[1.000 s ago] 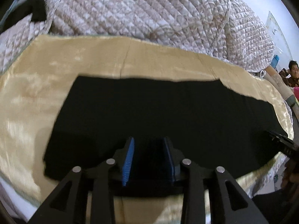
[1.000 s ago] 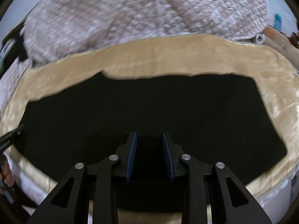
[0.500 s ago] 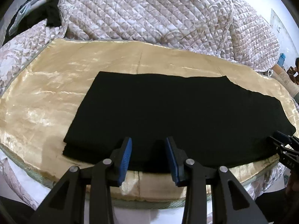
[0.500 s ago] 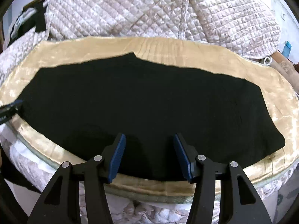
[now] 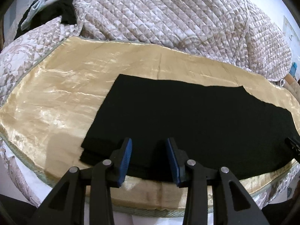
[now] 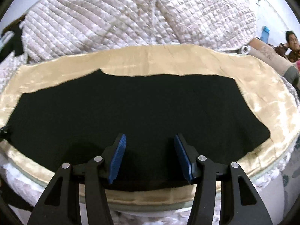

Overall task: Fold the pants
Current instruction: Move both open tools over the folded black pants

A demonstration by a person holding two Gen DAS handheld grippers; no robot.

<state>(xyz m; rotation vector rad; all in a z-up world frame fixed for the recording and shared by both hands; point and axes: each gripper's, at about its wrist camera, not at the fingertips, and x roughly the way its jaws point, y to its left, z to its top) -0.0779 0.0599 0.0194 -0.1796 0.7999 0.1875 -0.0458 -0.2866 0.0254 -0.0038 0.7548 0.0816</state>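
both grippers, left gripper [image 5: 149, 156] and right gripper [image 6: 149, 154], hover released over the near edge of the flat black fabric pants [image 5: 187, 121] on the shiny gold satin cloth [image 5: 56, 103]; next fold probably needs even corner pinches through both layers.

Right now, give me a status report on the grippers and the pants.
Left gripper open, empty. Right gripper open, empty. Pants flat on the gold cloth, laid double, not in either grip. Nothing lies on them.

left gripper [image 5: 149, 156] jaws parted, holding nothing, right gripper [image 6: 150, 154] jaws wide apart
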